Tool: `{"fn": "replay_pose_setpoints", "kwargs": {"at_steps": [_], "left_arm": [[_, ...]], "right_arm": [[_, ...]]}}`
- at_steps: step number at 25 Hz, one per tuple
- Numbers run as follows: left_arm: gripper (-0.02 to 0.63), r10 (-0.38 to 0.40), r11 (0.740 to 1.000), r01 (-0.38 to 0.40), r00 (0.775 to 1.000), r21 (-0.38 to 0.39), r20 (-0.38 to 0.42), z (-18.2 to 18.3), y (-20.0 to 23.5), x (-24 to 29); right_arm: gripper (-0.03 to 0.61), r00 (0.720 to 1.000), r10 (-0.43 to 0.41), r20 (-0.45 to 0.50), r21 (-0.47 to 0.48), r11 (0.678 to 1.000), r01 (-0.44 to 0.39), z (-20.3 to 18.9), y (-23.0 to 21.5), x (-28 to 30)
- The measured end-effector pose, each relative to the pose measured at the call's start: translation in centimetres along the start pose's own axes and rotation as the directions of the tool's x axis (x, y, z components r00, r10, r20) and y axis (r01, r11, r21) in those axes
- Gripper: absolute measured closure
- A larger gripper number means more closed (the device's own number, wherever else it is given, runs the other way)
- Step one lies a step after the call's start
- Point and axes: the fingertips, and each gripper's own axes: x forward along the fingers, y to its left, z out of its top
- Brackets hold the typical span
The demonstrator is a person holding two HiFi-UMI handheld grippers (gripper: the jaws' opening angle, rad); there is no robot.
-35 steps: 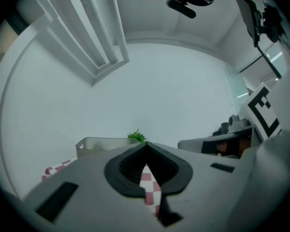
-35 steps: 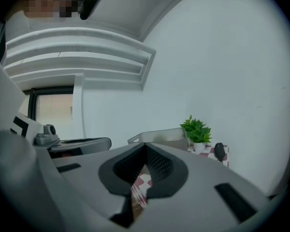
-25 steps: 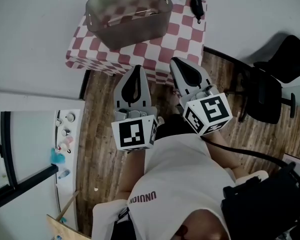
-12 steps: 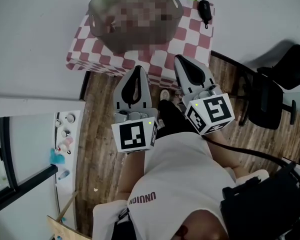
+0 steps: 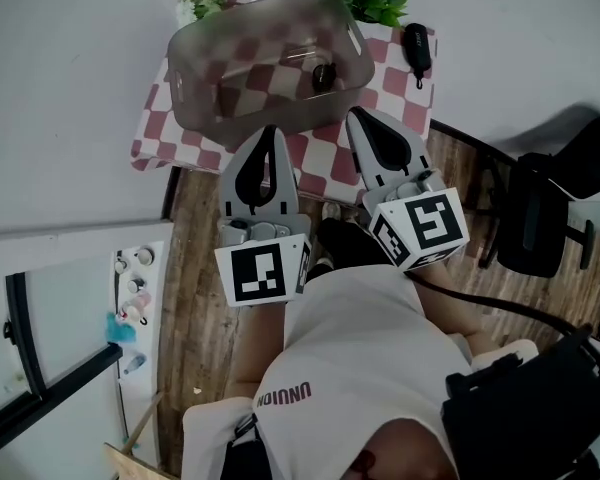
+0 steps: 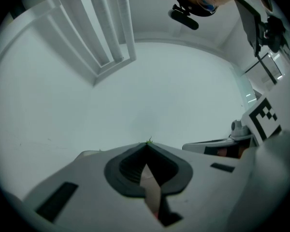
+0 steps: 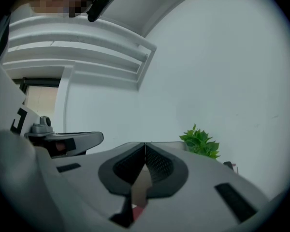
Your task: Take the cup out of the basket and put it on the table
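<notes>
- White walls and a plank floor; a checked-cloth desk (image 5: 405, 83) sits at 12 o'clock in the head view.
- A translucent grey basket (image 5: 195, 108) stands on the desk.
- The left hand-held gripper (image 5: 269, 131) and the right hand-held gripper (image 5: 354, 116) point toward the basket, both with jaws closed on nothing.
- The cup (image 5: 323, 76), small and dark, lies at the basket's 3 o'clock side. It is probably light and rigid, best pinched across its rim.

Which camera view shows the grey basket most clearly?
The head view: the whole basket stands on the checkered table, seen from above. In both gripper views I cannot make it out.
</notes>
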Motion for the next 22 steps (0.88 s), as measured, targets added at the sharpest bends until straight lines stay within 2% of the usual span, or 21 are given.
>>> {"fn": "replay_pose_setpoints", "kwargs": {"at_steps": [11, 15, 22], "left_arm": [[0.603, -0.027, 0.998, 0.025, 0.999, 0.056, 0.047, 3.4, 0.5, 8.6], [0.601, -0.05, 0.996, 0.045, 0.996, 0.075, 0.073, 4.7, 0.9, 10.2], [0.601, -0.09, 0.991, 0.079, 0.991, 0.107, 0.099, 6.4, 1.7, 12.2]], "right_arm": [[0.56, 0.998, 0.01, 0.059, 0.014, 1.0, -0.011, 3.6, -5.8, 5.9], [0.56, 0.996, -0.023, 0.09, 0.022, 1.0, 0.021, 4.4, -7.5, 6.8], [0.56, 0.992, -0.083, 0.092, 0.036, 0.996, 0.08, 4.4, -9.2, 7.3]]}}
